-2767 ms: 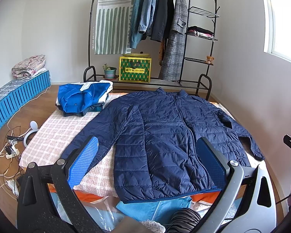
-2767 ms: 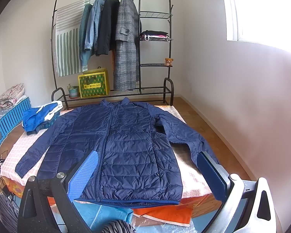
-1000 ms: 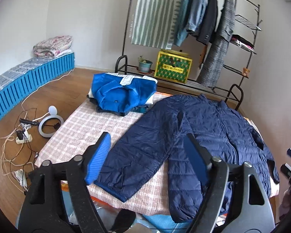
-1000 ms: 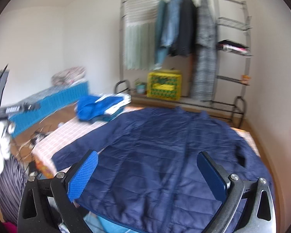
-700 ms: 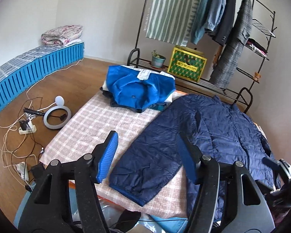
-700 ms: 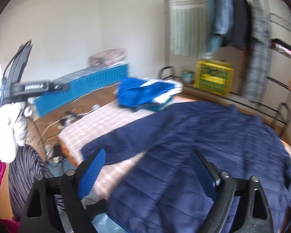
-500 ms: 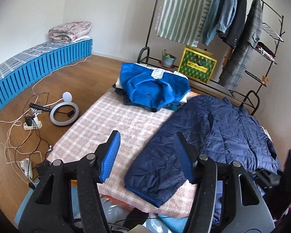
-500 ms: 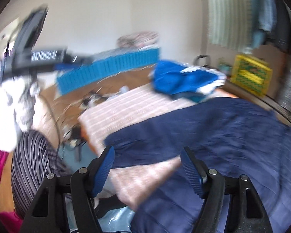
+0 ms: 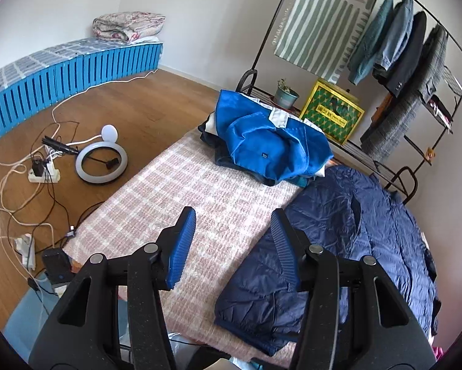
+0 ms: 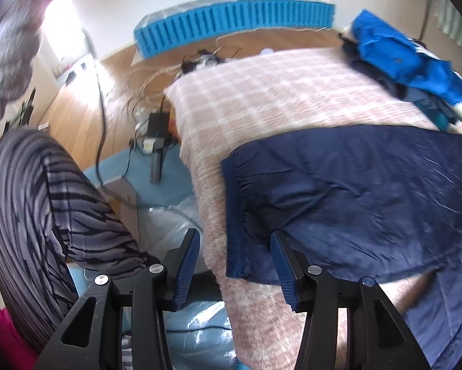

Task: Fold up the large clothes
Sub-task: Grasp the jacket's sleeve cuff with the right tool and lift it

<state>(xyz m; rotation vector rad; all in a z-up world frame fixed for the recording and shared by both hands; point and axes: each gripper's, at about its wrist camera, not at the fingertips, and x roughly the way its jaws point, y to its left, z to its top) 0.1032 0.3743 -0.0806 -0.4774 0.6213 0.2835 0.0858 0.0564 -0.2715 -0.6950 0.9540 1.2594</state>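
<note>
A navy quilted jacket [image 9: 363, 234] lies flat on the pink checked bed cover [image 9: 200, 197]; its left sleeve reaches toward the near edge, cuff [image 10: 237, 215] at the bed's corner. My left gripper [image 9: 232, 243] is open and empty, above the cover just left of that sleeve. My right gripper [image 10: 234, 262] is open and empty, low and close over the sleeve cuff; the cuff's lower end lies between the fingers, apart from both pads.
A pile of folded blue clothes [image 9: 271, 145] sits at the bed's far corner. A ring light and cables [image 9: 101, 160] lie on the wooden floor left. A clothes rack [image 9: 385, 61] stands behind. The person's striped leg [image 10: 46, 203] is left of the right gripper.
Both grippers swung left and came down toward the jacket's left sleeve. The right gripper dropped close over the cuff, and both jaws narrowed but stay open.
</note>
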